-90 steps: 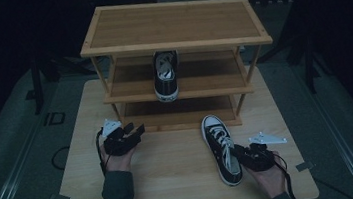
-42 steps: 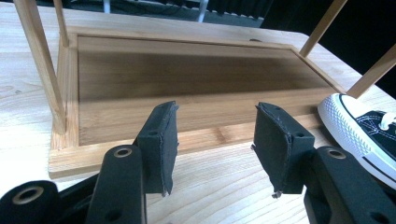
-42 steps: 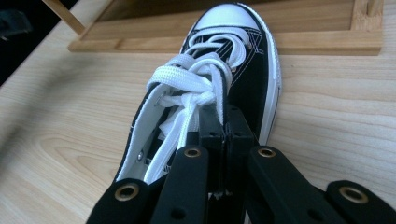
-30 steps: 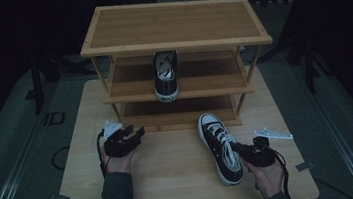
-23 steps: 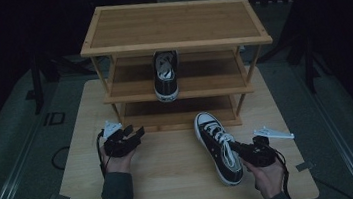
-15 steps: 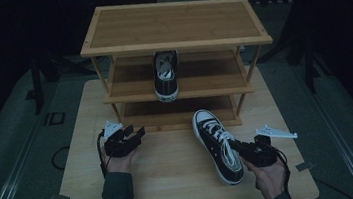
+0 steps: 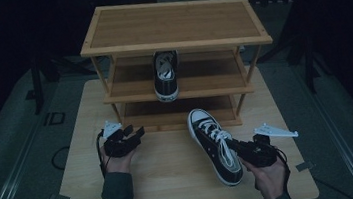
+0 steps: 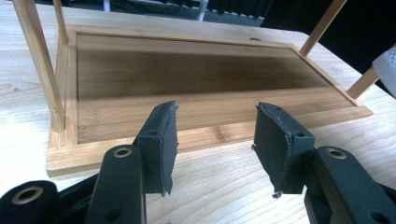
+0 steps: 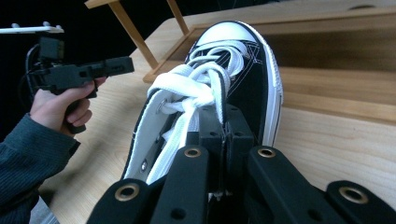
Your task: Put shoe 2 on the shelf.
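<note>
A black canvas sneaker with white laces and toe cap (image 7: 215,145) hangs just above the table, toe toward the wooden shoe rack (image 7: 171,27). My right gripper (image 7: 234,145) is shut on the sneaker's side wall next to the laces; the right gripper view has the jaws (image 9: 225,126) pinched on the upper of the sneaker (image 9: 233,60). A matching sneaker (image 7: 165,75) stands on the rack's middle shelf, toe outward. My left gripper (image 7: 135,132) is held open and empty at the rack's front left, facing the bare bottom shelf (image 8: 187,79) between its pads (image 8: 215,144).
The rack stands at the back of a light wooden table (image 7: 174,185), with its top shelf bare. Dark floor surrounds the table. The left hand and its gripper (image 9: 116,65) appear at the left of the right gripper view.
My right gripper has closed on the sneaker and lifted it off the table, and its toe has swung left toward the rack. My left gripper has stayed put.
</note>
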The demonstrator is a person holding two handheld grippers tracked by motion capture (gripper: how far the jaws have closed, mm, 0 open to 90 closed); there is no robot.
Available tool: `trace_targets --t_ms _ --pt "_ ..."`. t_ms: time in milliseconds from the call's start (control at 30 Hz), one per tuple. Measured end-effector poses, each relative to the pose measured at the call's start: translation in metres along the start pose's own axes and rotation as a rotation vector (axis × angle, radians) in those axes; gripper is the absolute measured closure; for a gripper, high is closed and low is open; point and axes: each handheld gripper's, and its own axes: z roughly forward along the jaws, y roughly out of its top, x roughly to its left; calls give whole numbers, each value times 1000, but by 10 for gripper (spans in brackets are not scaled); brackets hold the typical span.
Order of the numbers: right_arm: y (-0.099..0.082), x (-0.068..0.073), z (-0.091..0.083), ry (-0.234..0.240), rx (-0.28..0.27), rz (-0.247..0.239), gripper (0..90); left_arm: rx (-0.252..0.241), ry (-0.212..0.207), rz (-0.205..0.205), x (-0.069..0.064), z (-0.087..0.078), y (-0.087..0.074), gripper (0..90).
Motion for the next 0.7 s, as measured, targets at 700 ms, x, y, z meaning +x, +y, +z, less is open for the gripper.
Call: trace_targets --t_ms 700 --pt "31 25 -26 58 -92 -49 889 1 -1 -3 0 0 -1 500"
